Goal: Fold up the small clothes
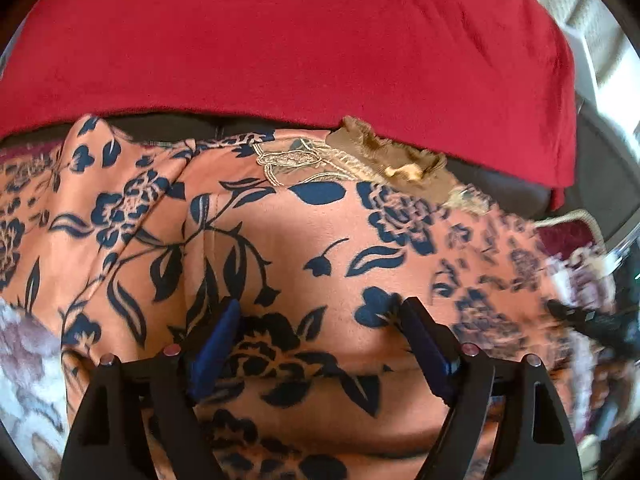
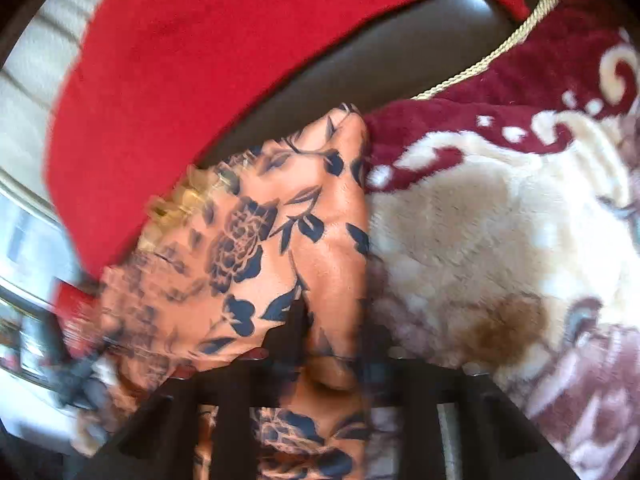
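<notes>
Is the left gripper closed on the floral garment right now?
No: the left gripper has its blue-padded fingers spread wide apart over the orange floral garment, with cloth visible between them and nothing pinched.

We see an orange garment with navy flowers, a plain red cloth, and a cream-and-maroon patterned blanket.

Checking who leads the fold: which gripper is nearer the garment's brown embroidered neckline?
Probably left. The left gripper hovers open over the floral garment, the brown neckline straight ahead. The right gripper looks shut on a side fold, neckline off to its left.
</notes>
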The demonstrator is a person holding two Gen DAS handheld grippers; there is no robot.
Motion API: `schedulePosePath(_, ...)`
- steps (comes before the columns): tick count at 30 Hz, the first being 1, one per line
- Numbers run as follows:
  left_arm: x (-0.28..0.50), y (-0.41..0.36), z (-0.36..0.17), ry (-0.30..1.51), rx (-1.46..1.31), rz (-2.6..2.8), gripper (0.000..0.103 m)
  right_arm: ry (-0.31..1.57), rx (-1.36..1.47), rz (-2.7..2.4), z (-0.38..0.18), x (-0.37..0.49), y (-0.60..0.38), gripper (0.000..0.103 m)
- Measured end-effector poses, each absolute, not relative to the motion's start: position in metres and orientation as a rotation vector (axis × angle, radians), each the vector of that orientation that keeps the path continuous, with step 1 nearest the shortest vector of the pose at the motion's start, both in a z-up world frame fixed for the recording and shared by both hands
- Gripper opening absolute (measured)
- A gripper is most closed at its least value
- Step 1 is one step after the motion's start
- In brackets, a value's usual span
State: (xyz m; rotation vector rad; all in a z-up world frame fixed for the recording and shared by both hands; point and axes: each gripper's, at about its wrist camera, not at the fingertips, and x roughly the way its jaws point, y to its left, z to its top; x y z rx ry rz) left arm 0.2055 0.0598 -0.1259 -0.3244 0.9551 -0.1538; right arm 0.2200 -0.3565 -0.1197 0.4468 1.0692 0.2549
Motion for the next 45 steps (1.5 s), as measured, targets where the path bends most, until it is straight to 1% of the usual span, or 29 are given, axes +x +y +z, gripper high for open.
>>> schedulePosePath(2, 0.194, 0.08, -0.112, 0.926, -0.427, -0.186, 0.083, 1.048, 0.385, 0.184, -0.105, 0.214, -0.353, 0.021)
schedulePosePath(4, 0.176, 0.11, -0.096, 0.857, -0.49, -0.198, 0.083, 0.998, 0.281, 0.098, -0.09, 0.208, -0.339, 0.025)
schedulePosePath(5, 0.166, 0.13, -0.09, 0.818, -0.524, -0.189, 0.083, 0.964, 0.27, 0.065, -0.081, 0.2, -0.34, 0.044)
schedulePosePath(6, 0.154, 0.16, -0.086, 0.78, -0.586, -0.16, 0.083, 0.92, 0.296, 0.05, -0.074, 0.189, -0.338, 0.083)
schedulePosePath(7, 0.144, 0.184, -0.087, 0.76, -0.645, -0.137, 0.085, 0.837, 0.35, 0.046, -0.065, 0.17, -0.335, 0.091)
schedulePosePath(10, 0.121, 0.267, -0.099, 0.695, -0.829, -0.057, 0.085, 0.649, 0.497, 0.224, -0.051, 0.117, -0.314, 0.091)
schedulePosePath(12, 0.106, 0.327, -0.112, 0.636, -0.989, 0.025, 0.085, 0.576, 0.523, 0.306, -0.048, 0.092, -0.293, 0.091)
schedulePosePath(15, 0.094, 0.391, -0.129, 0.545, -1.175, 0.108, 0.085, 0.532, 0.479, 0.4, -0.053, 0.069, -0.249, 0.091)
schedulePosePath(17, 0.092, 0.426, -0.137, 0.502, -1.245, 0.164, 0.085, 0.554, 0.429, 0.44, -0.065, 0.07, -0.218, 0.091)
schedulePosePath(21, 0.102, 0.46, -0.153, 0.491, -1.297, 0.234, 0.085, 0.62, 0.404, 0.454, -0.091, 0.081, -0.195, 0.091)
schedulePosePath(24, 0.112, 0.47, -0.169, 0.51, -1.318, 0.258, 0.085, 0.672, 0.444, 0.436, -0.113, 0.082, -0.2, 0.091)
schedulePosePath(28, 0.115, 0.478, -0.172, 0.485, -1.321, 0.311, 0.085, 0.668, 0.476, 0.456, -0.12, 0.088, -0.204, 0.09)
schedulePosePath(33, 0.12, 0.478, -0.169, 0.509, -1.292, 0.391, 0.084, 0.665, 0.472, 0.466, -0.122, 0.089, -0.204, 0.09)
schedulePosePath(34, 0.123, 0.478, -0.168, 0.518, -1.293, 0.419, 0.078, 0.664, 0.475, 0.467, -0.123, 0.089, -0.205, 0.09)
schedulePosePath(36, 0.133, 0.481, -0.167, 0.575, -1.27, 0.456, 0.041, 0.662, 0.479, 0.469, -0.125, 0.091, -0.201, 0.09)
schedulePosePath(37, 0.14, 0.484, -0.169, 0.633, -1.25, 0.451, 0.006, 0.661, 0.481, 0.47, -0.124, 0.089, -0.203, 0.09)
schedulePosePath(38, 0.144, 0.485, -0.171, 0.67, -1.243, 0.439, 0.005, 0.661, 0.481, 0.47, -0.124, 0.09, -0.202, 0.09)
schedulePosePath(40, 0.147, 0.48, -0.157, 0.675, -1.151, 0.465, 0.005, 0.66, 0.481, 0.47, -0.124, 0.089, -0.202, 0.09)
schedulePosePath(42, 0.152, 0.456, -0.124, 0.653, -0.985, 0.454, 0.004, 0.656, 0.486, 0.472, -0.124, 0.089, -0.203, 0.09)
schedulePosePath(45, 0.162, 0.39, -0.056, 0.574, -0.724, 0.338, 0.004, 0.644, 0.502, 0.48, -0.125, 0.088, -0.205, 0.09)
